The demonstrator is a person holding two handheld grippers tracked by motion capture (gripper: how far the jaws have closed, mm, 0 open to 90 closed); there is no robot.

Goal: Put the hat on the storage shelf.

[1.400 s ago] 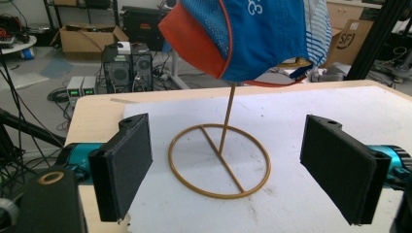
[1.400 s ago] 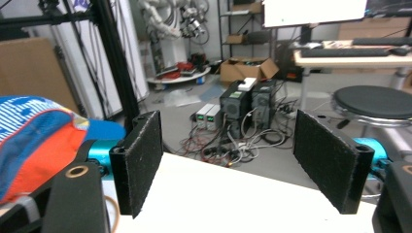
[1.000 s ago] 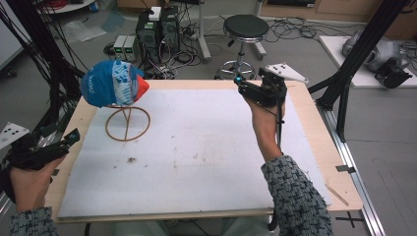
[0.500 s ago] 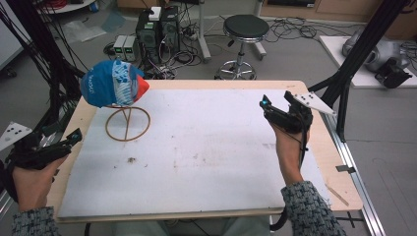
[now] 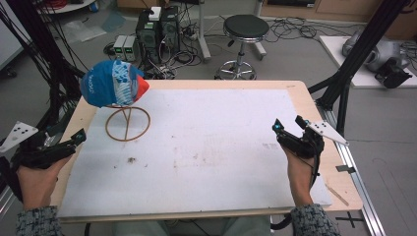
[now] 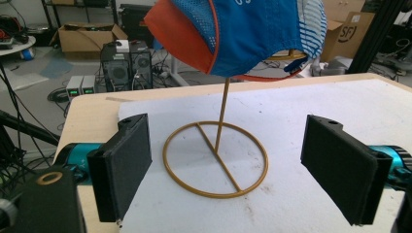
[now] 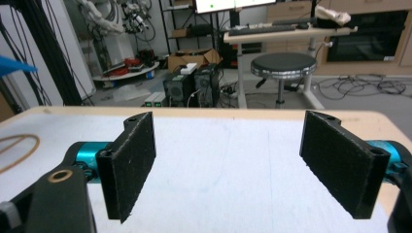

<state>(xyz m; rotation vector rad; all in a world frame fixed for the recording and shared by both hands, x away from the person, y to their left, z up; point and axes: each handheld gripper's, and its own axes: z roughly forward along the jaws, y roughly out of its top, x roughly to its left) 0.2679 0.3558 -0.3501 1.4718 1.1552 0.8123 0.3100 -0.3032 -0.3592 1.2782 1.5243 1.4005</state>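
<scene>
A blue cap [image 5: 110,83] with an orange brim sits on top of a gold wire stand [image 5: 128,124] at the back left of the white mat [image 5: 211,147]. My left gripper [image 5: 74,136] rests at the table's left edge, open, pointing at the stand. In the left gripper view the stand's ring base [image 6: 216,160] lies on the mat a short way ahead of the wide-spread jaws, with the cap [image 6: 243,34] overhead. My right gripper [image 5: 287,124] is held over the mat's right side, open, nothing between its pads [image 7: 133,155].
The wooden table [image 5: 305,98] shows its bare border around the mat. A round black stool [image 5: 246,27] and computer towers [image 5: 157,24] stand on the floor behind the table. Black frame struts [image 5: 354,59] rise at the right and left.
My right gripper has drawn back from the far right of the mat toward the near right side, staying open. The left gripper and the cap have not moved.
</scene>
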